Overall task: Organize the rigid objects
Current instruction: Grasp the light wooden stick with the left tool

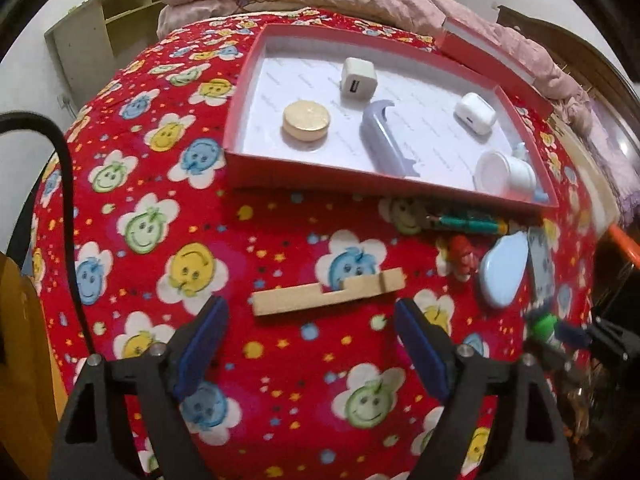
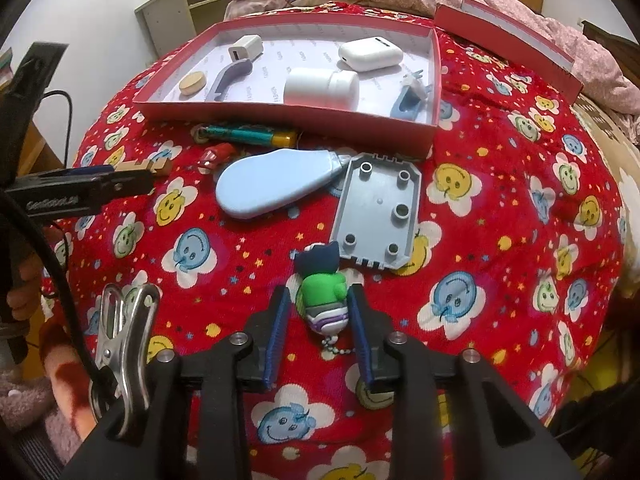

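Note:
A notched wooden block (image 1: 328,292) lies on the red smiley blanket, just beyond the fingertips of my left gripper (image 1: 308,312), which stands wide open and holds nothing. A green and purple figure keychain (image 2: 322,300) lies on the blanket between the pads of my right gripper (image 2: 319,290). A thin gap shows on each side of the figure, so the pads do not press on it. The open red box (image 1: 304,168) behind holds a gold disc (image 1: 306,121), a white charger cube (image 1: 358,79), a grey-blue handle (image 1: 384,140), a white earbud case (image 1: 475,113) and a white jar (image 1: 504,172).
Loose on the blanket before the box lie a light blue oval case (image 2: 272,188), a grey studded plate (image 2: 376,212), a green and yellow lighter (image 2: 248,135) and a small red toy (image 2: 218,155). The box lid (image 2: 508,44) rests at the back right. A metal clip (image 2: 124,320) hangs left of my right gripper.

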`<move>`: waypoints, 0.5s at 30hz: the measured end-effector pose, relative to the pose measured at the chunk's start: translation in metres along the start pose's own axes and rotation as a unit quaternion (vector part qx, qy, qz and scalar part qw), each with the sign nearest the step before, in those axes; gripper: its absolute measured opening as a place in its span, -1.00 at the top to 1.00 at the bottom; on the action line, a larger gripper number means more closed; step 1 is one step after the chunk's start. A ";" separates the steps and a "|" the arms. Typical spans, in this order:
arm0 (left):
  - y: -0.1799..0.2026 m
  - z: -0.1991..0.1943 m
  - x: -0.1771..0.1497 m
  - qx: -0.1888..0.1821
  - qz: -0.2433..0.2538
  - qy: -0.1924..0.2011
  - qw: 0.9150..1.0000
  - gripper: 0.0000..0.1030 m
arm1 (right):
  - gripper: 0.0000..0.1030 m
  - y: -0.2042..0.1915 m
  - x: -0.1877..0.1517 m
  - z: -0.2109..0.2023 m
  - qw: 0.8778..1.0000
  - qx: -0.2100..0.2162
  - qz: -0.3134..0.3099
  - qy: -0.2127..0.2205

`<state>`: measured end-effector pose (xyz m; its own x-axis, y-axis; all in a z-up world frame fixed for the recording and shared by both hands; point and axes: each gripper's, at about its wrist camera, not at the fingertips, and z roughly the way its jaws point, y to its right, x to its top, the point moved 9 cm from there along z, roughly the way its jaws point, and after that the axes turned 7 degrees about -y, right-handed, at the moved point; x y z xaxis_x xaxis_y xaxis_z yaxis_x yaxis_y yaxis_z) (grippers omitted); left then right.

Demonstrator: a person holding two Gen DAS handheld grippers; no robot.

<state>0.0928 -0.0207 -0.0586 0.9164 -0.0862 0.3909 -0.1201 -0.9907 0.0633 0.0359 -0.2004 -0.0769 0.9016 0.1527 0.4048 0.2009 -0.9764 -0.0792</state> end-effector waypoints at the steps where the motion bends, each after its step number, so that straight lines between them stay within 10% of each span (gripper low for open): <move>1: 0.002 0.001 0.001 0.005 -0.001 0.001 1.000 -0.76 | 0.36 0.000 -0.001 0.000 1.000 0.001 0.001 0.000; 15: 0.009 0.009 0.013 0.046 0.001 0.022 0.999 -0.78 | 0.19 -0.004 -0.011 -0.003 1.000 -0.005 0.000 0.009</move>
<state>0.1075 -0.0316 -0.0614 0.8981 -0.0854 0.4315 -0.0841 -0.9962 -0.0222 0.0240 -0.1986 -0.0787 0.8943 0.1503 0.4216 0.1973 -0.9778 -0.0701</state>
